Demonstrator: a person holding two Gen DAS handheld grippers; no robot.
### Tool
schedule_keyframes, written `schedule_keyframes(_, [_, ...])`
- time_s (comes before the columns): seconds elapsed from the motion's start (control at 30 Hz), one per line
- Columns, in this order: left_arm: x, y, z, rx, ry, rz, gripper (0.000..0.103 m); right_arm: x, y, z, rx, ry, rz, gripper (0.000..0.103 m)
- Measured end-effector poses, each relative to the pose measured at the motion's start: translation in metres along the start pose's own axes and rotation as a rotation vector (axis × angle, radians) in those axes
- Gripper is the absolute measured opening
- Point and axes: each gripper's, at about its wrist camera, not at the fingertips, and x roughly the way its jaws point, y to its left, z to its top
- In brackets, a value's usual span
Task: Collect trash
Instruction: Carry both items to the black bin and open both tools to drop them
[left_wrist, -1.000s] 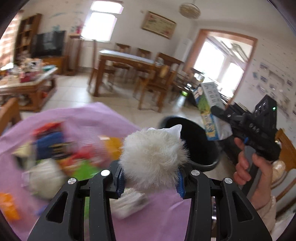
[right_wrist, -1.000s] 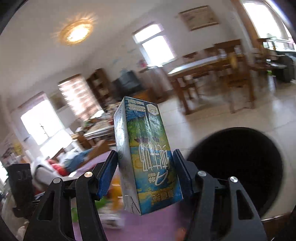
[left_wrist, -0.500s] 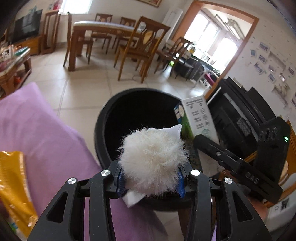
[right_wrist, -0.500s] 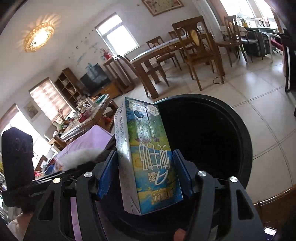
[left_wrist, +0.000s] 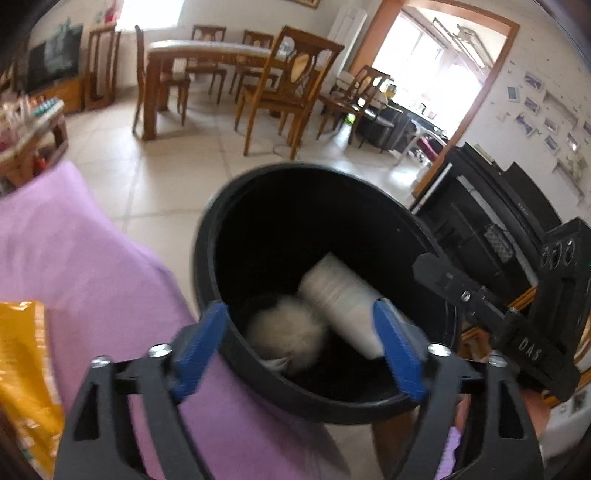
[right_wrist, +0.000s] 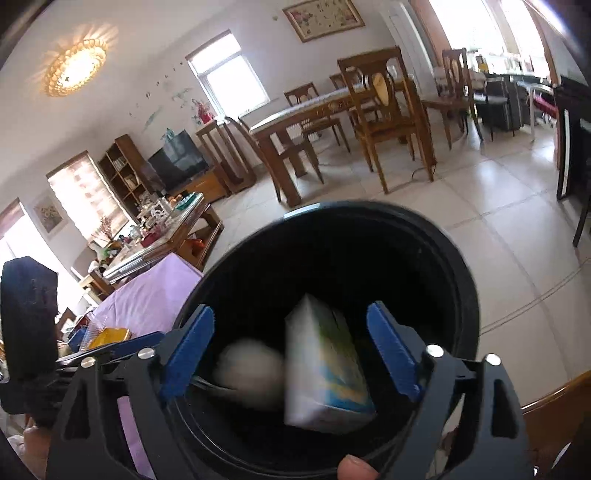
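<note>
1. Both grippers hang over the black trash bin (left_wrist: 207, 258), a round, smooth-walled plastic tub standing on pale floor tiles (left_wrist: 166, 177).
2. Left gripper (left_wrist: 299, 347): its jaws are opening, the ribbed blue pads (left_wrist: 195, 347) spread wide and touching nothing.
3. The white fluffy ball (left_wrist: 286, 334), soft and round and blurred, is inside the bin between and beyond the left pads, clear of both.
4. Beside it in the left wrist view lies a pale boxy shape (left_wrist: 341, 299), tilted against the bin's dark inside; it is too blurred to name for certain from there.
5. Right gripper (right_wrist: 290, 349): its jaws are opening too, with nothing pressed between the blue pads.
6. The drink carton (right_wrist: 325, 369), a rectangular box printed green, yellow and blue, sits tilted inside the bin, free of the pads, with the fluffy ball just to its left.
7. Both grippers angle downward into the bin mouth, the left one steeper.
8. A fingertip (right_wrist: 354, 470) shows at the bottom edge of the right wrist view, under the bin's near rim.
9. A purple cloth (left_wrist: 92, 266) lies just left of the bin, with a crinkled yellow wrapper (left_wrist: 22, 369) on it.
</note>
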Motion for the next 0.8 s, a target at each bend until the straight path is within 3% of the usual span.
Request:
schedule_keyframes(0.13, [-0.041,-0.001,-0.011,0.037,-0.056,0.019,0.09,-0.022,0.026,0.006,-0.071,-0.07,-0.04,0.086])
schedule_keyframes(0.23, [-0.079,0.007,-0.023,0.043,-0.107,0.055,0.096,-0.038,0.059,0.006,-0.179,-0.133,-0.108,0.098])
schedule_keyframes(0.3, [-0.109,0.014,-0.032,0.041,-0.145,0.094,0.096,-0.048,0.089,0.004,-0.259,-0.161,-0.13,0.098])
schedule_keyframes(0.6, [-0.234,0.068,-0.095,-0.01,-0.249,0.304,0.098,-0.074,0.204,-0.015,-0.475,-0.203,-0.066,0.098])
schedule_keyframes(0.8, [-0.3,0.11,-0.141,-0.066,-0.293,0.435,0.098,-0.079,0.258,-0.036,-0.556,-0.21,-0.044,0.098])
